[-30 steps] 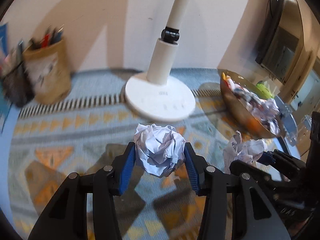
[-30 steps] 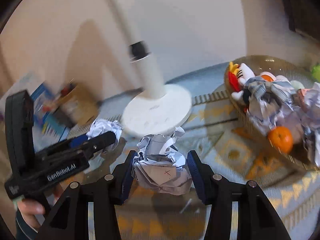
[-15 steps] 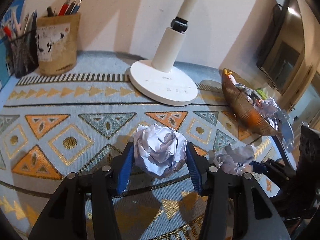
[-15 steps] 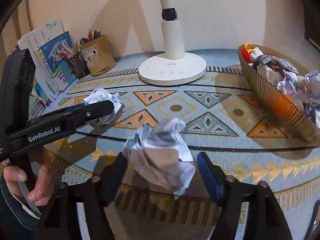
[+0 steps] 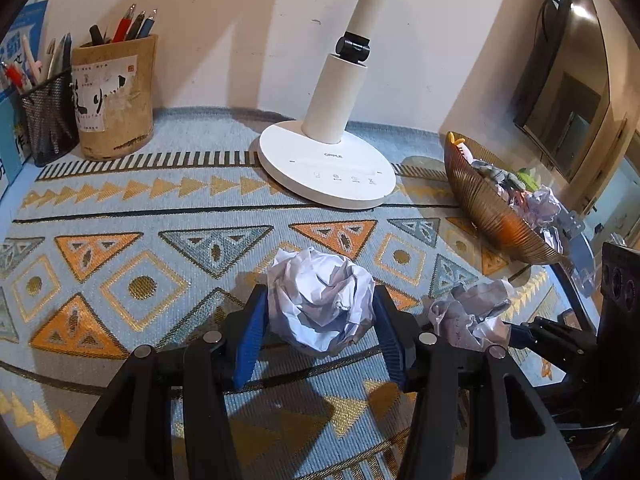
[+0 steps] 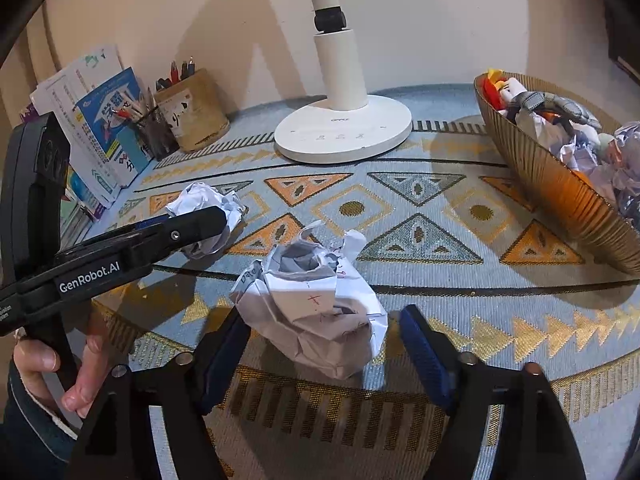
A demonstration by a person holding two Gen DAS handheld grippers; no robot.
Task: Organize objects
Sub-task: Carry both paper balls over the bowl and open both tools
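At the far left of the right wrist view, a stack of printed booklets (image 6: 100, 120) leans on the wall, its lower part hidden behind the left gripper's black body, which reads "GenRobot.AI"; the booklet print is too small to read. A hand (image 6: 76, 368) grips that handle, the sleeve cut off by the frame. Next come a black mesh pen cup (image 5: 50, 116) and a tan cylindrical pen holder (image 5: 116, 98) with a torn paper label of brush characters. The woven blue-and-orange patterned cloth (image 5: 120, 216) covers the table. The left gripper (image 5: 320, 332) has its blue ribbed fingers pressed on a crumpled white paper ball (image 5: 320, 300) resting on the cloth. The white round lamp base (image 5: 328, 168) is marked "OPPLE"; its neck runs out of frame. The right gripper (image 6: 324, 340) is closing, its fingers clear of a second crumpled paper wad with red and grey scribbles (image 6: 316, 312) lying between them. At the right, a ribbed bronze bowl (image 6: 560, 188) holds paper and toys, partly cut off.
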